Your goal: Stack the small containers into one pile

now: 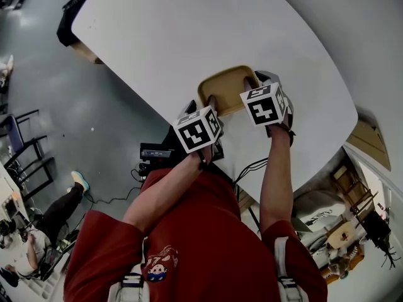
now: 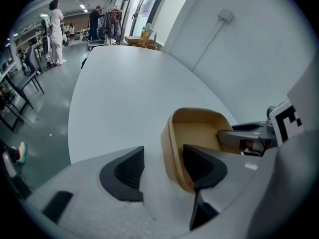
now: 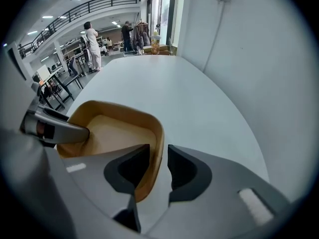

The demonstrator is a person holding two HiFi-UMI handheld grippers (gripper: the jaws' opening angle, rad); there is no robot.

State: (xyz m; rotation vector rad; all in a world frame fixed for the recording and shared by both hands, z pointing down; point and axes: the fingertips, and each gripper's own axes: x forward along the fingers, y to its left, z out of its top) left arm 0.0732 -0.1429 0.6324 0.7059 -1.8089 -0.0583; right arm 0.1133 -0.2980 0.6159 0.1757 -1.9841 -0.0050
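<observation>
A tan container [image 1: 227, 83] sits on the white table [image 1: 189, 30] near its near edge, and both grippers meet it from the near side. The left gripper [image 2: 163, 166] is at the container's left wall. Its jaws are spread and straddle that wall, the right jaw inside the container [image 2: 199, 128] and the left jaw outside, with bare table showing between the left jaw and the wall. The right gripper [image 3: 158, 166] is at the container's right wall. Its jaws are drawn close and pinch that wall of the container [image 3: 114, 128], the left jaw inside and the right jaw outside.
</observation>
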